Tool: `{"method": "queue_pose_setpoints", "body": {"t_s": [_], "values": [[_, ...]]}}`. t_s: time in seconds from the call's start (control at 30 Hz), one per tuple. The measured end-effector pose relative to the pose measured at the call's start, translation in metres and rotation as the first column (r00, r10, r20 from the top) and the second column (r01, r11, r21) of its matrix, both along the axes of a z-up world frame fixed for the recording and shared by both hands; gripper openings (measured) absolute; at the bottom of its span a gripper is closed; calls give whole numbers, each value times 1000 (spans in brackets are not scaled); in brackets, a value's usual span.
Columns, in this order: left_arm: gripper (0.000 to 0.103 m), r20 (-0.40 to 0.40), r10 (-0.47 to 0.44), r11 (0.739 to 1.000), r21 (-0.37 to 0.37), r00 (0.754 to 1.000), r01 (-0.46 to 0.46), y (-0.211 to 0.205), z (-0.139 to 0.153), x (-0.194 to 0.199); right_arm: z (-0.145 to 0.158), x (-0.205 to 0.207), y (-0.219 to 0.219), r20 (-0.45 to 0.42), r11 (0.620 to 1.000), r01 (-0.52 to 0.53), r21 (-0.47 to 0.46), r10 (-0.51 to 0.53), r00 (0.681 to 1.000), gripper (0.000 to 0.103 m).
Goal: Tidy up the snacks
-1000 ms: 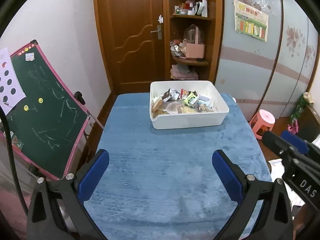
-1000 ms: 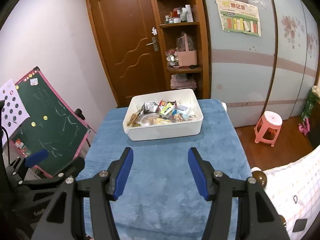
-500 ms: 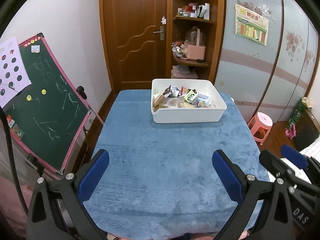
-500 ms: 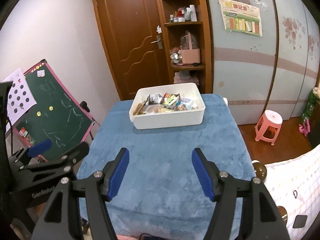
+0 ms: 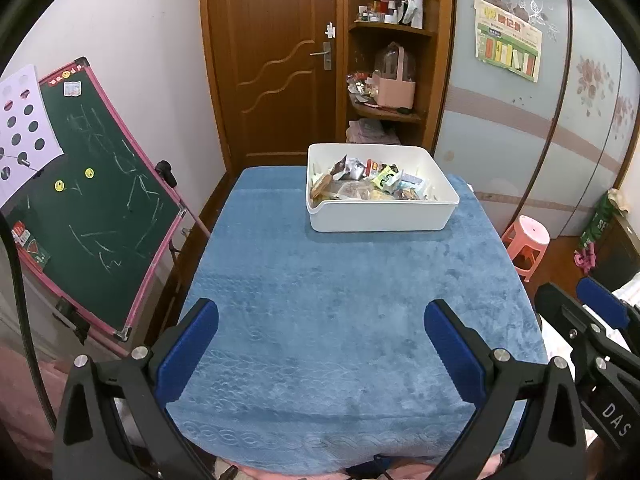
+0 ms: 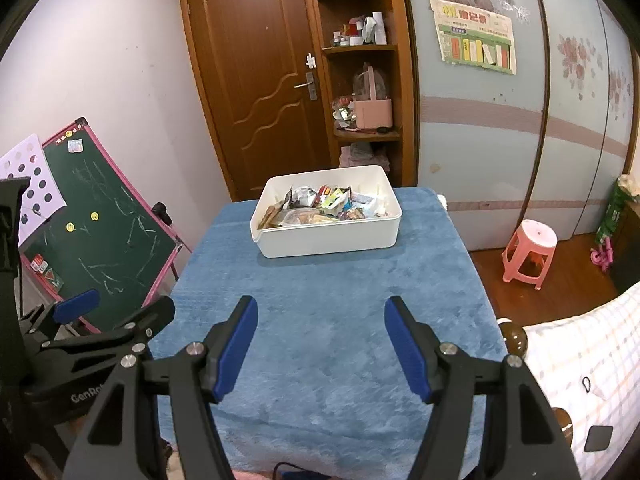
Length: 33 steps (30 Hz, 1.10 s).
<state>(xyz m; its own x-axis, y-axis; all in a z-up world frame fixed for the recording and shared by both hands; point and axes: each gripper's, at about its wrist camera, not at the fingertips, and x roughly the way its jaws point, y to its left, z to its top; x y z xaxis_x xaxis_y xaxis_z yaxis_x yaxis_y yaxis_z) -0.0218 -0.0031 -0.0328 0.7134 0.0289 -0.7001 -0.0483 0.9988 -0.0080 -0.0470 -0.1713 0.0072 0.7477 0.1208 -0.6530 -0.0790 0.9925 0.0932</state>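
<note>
A white plastic bin (image 5: 380,216) stands at the far end of the blue-covered table (image 5: 340,300); it also shows in the right wrist view (image 6: 328,236). Several wrapped snacks (image 5: 368,184) lie piled inside it, also seen from the right (image 6: 320,208). My left gripper (image 5: 320,320) is open and empty above the table's near end. My right gripper (image 6: 320,320) is open and empty, also over the near end. Both are well short of the bin. The left gripper appears at the left edge of the right wrist view (image 6: 100,320).
A green chalkboard easel (image 5: 92,200) leans left of the table. A brown door (image 5: 272,60) and a wooden corner shelf (image 5: 392,80) are behind. A pink stool (image 5: 526,240) stands on the floor to the right. Checked bedding (image 6: 580,360) lies near right.
Both grippers have pulled back from the bin and risen, so the table's near edge now shows. Both stay open and empty.
</note>
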Motion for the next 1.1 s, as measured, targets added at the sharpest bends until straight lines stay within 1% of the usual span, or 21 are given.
{"method": "queue_pose_setpoints", "body": {"t_s": [0.23,0.43,1.1], "values": [[102,-8,6,1000,-22,1000,-7,3,-5,2,1,0,1,10,1000,-5,4,5,1000,67],[102,-21,-2,1000,-14,1000,2,-1,-10,5,-1,3,2,6,1000,-11,3,11,1000,67],[102,-33,-3,1000,-4,999,3,-3,-13,9,-10,14,2,-26,1000,-16,15,17,1000,67]]}}
